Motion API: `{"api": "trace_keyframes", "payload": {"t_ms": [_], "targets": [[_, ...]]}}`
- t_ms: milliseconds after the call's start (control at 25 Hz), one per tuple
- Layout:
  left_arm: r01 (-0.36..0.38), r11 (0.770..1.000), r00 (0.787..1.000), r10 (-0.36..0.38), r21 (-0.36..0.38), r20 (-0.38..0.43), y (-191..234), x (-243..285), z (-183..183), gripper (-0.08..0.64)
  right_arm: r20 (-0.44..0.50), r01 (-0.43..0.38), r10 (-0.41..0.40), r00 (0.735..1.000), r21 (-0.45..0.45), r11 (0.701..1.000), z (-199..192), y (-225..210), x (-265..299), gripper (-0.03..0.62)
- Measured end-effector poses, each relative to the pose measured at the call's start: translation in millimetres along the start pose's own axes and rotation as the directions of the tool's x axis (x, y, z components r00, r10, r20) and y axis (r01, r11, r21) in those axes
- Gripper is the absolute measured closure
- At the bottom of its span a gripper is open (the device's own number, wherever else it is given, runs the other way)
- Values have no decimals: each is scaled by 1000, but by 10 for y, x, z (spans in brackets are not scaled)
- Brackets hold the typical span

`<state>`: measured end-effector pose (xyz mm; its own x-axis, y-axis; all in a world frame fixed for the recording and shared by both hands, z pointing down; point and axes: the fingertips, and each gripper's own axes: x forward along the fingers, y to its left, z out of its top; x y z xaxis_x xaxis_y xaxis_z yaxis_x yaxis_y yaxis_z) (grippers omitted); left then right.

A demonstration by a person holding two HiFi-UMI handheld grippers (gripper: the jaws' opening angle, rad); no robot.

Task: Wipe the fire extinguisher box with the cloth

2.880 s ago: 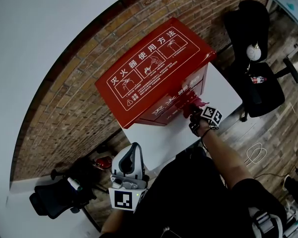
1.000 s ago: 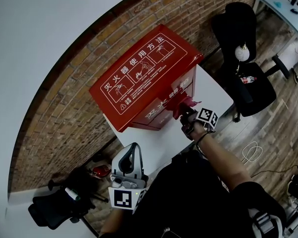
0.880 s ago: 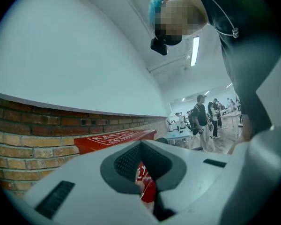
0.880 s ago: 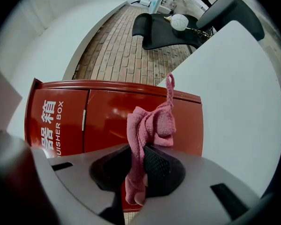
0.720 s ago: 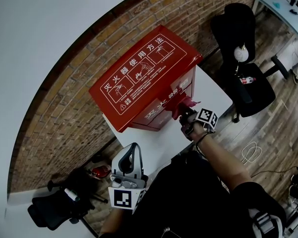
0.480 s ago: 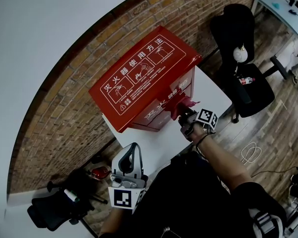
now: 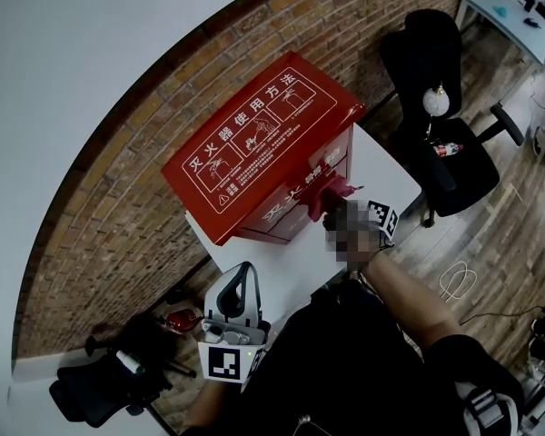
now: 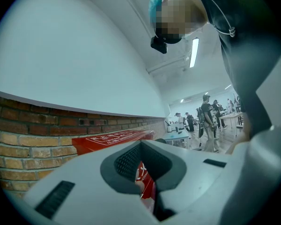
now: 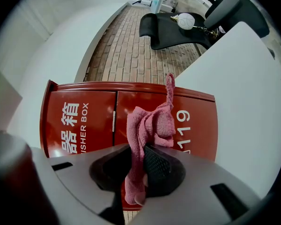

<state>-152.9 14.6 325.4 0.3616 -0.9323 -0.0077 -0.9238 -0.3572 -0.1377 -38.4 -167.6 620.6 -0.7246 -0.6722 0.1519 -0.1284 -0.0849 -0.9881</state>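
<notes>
Your right gripper (image 9: 138, 168) jaws are clamped on the cloth (image 9: 150, 123). The fire extinguisher box (image 9: 84, 111) front is dead ahead, long axis left-right. Left gripper (image 7: 239, 284) jaws are together, empty, well back.

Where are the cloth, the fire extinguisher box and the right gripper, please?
cloth (image 9: 150, 123): right gripper view, its bunched pink middle.
fire extinguisher box (image 7: 259, 143): head view, its printed red lid.
right gripper (image 9: 139, 159): right gripper view, between its jaw tips, shut on the cloth.
</notes>
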Motion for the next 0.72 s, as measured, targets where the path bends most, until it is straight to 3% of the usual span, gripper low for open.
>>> {"api": "trace_keyframes", "payload": {"t_ms": [720], "targets": [[3,1000,1000,-3,-21,-3,18,45,-50,526,9,-75,75,997,2,997,11,437,-42,517]]}}
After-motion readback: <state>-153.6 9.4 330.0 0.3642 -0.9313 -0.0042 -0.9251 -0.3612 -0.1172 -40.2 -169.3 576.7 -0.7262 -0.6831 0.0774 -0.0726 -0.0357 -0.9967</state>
